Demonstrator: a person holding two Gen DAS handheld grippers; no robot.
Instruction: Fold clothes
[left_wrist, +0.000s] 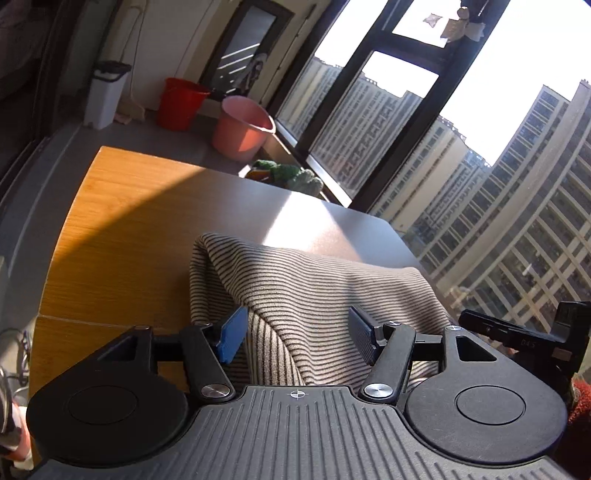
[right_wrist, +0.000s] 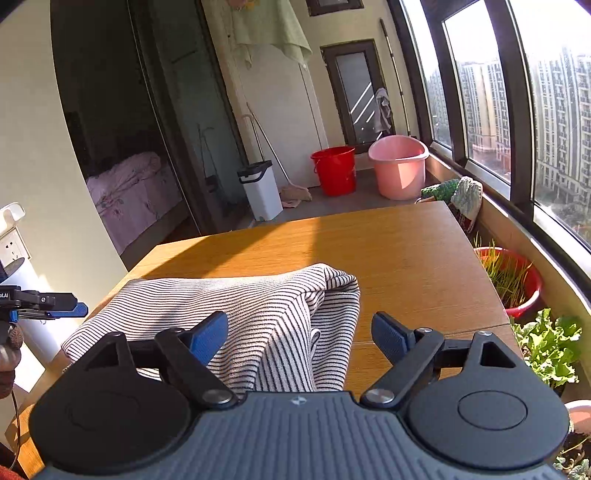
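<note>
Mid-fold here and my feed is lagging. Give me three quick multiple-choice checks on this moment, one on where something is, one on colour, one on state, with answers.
1. Where does the striped garment lie?
A. on the wooden table
B. in the pink tub
C. on the bed

2. What colour is the bucket left of the pink tub in the right wrist view?
A. blue
B. red
C. white

3. How do the right gripper fingers stand?
A. shut on the cloth
B. spread apart, clamping nothing
C. out of view

Answers: 1 A, the cloth is bunched on the tabletop. 2 B, the bucket is plainly red. 3 B, a wide gap shows between the blue pads; the left gripper is likewise open.
</note>
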